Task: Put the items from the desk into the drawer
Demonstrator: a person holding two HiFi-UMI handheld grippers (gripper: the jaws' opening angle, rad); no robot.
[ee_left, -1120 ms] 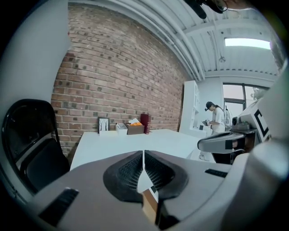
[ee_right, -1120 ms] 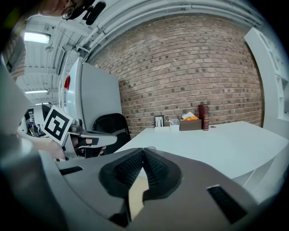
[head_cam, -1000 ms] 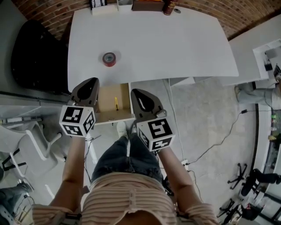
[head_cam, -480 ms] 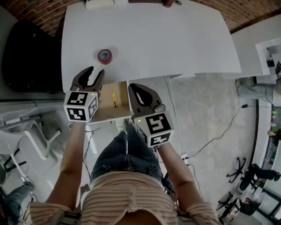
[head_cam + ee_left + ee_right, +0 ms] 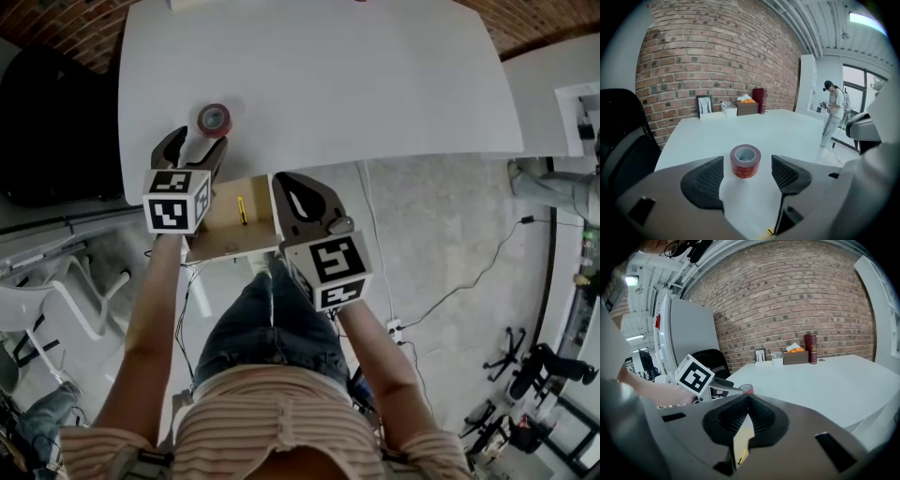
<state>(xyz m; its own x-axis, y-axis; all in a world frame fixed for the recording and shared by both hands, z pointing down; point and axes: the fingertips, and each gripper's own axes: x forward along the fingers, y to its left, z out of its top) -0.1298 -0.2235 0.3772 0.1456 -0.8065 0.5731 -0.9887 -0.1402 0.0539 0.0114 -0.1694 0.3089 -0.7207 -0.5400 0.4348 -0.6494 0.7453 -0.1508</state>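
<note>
Stretching across the top, the white worktop (image 5: 356, 84) holds red tape (image 5: 214, 119), with a brick wall (image 5: 717, 56) behind. The left hand-held gripper (image 5: 195, 143) has just been opening and is empty, tape just ahead. The right hand-held gripper (image 5: 284, 186) is clenched, empty.

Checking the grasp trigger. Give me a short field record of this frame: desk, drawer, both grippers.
desk: white desk top, one red roll of tape near its front left edge
drawer: wooden, pulled open below the desk's front edge
in drawer: slim yellow stick, pen or pencil, cannot tell which
left gripper: open, jaws have just been opening; nothing between them, roll just ahead of the tips
right gripper: shut, empty, over the drawer's right side
task: roll not yet in drawer
</note>
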